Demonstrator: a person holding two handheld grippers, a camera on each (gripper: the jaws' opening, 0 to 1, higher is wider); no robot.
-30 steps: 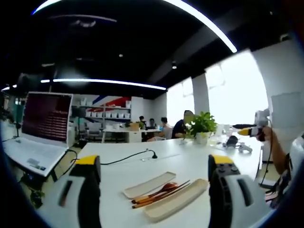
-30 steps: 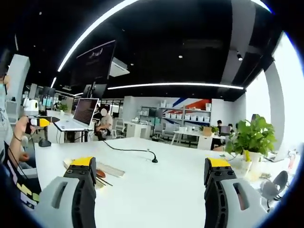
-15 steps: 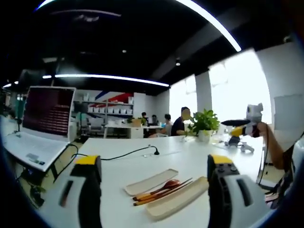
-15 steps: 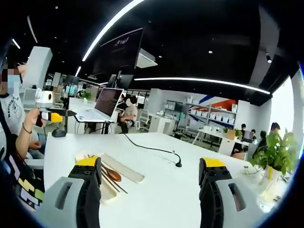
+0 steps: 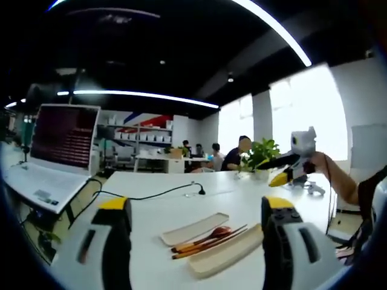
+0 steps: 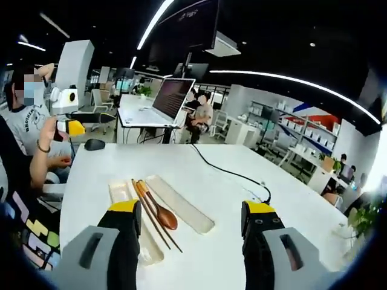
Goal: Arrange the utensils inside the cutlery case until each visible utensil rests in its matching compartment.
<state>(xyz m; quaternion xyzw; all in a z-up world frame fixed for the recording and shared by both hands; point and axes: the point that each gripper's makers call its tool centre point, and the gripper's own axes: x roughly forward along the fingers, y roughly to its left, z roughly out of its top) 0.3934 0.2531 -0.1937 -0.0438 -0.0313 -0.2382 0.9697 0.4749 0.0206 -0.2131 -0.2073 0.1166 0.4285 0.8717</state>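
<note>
Laptop (image 5: 57, 151) far left. On the white table (image 6: 242, 157), two case halves (image 6: 180, 204) lie flat, spoon (image 6: 158, 208) and chopsticks (image 6: 152, 216) between them. Left gripper (image 5: 196, 238) and right gripper (image 6: 190, 232) released, empty, above the table.

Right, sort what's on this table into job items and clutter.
Job: wooden spoon, chopsticks, two case halves, left hand-held gripper, right hand-held gripper.

Lying about: laptop, black cable, mouse, potted plant.
</note>
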